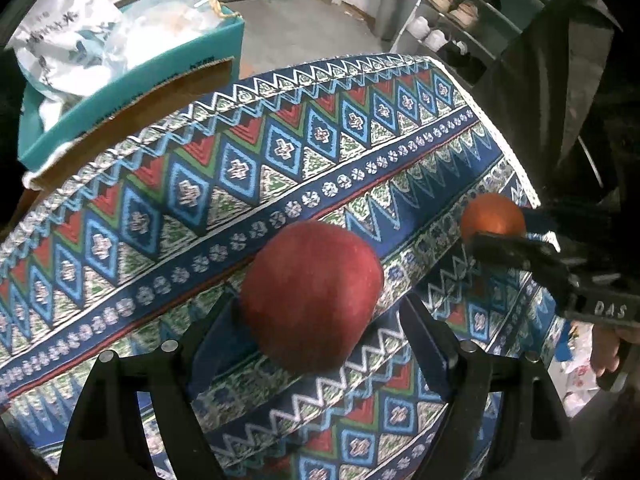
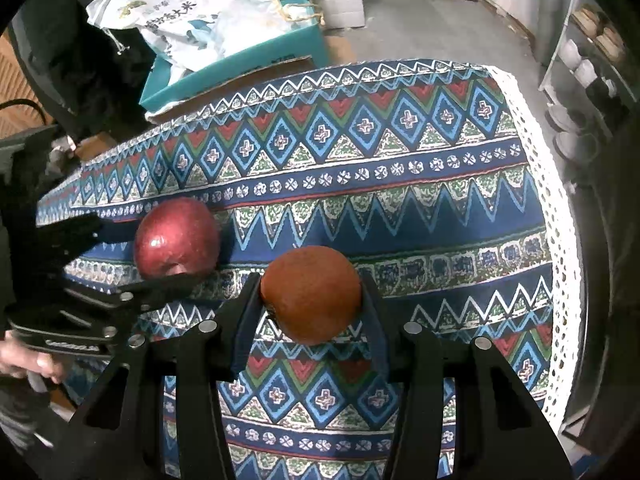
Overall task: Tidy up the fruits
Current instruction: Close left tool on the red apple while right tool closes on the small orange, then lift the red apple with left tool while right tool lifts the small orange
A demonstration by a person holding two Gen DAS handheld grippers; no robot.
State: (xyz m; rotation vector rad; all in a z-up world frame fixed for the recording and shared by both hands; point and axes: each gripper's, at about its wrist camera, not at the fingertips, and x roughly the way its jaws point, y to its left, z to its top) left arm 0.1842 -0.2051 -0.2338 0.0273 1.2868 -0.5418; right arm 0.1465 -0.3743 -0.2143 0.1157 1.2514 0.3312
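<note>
I am holding one claw in each hand over the counter (image 2: 400,216), which is covered with a patterned cloth (image 1: 280,152). Much is hidden here: in the left view my left claw (image 1: 316,312) is covering the sides of the red apple (image 1: 312,292), and the right claw (image 1: 516,252) is hiding the lower part of the orange fruit (image 1: 492,216). I cannot say what kind of fruit the orange one is, and whether the two fruits are resting on the cloth or hanging just above it I cannot tell. The left claw is standing rather wide with its pads pressing on both sides of the apple. The right claw (image 2: 312,300) is gripping the orange fruit (image 2: 310,292) between its narrow pads. In the right view the apple (image 2: 176,236) is showing a dimple turned toward the camera, so its axis is tilting; the orange fruit is round and I am seeing no clear long axis. Behind the counter a teal box (image 2: 240,68) is holding white bags (image 2: 192,20). At the right a shelf with shoes (image 1: 460,20) is partly cut off.
</note>
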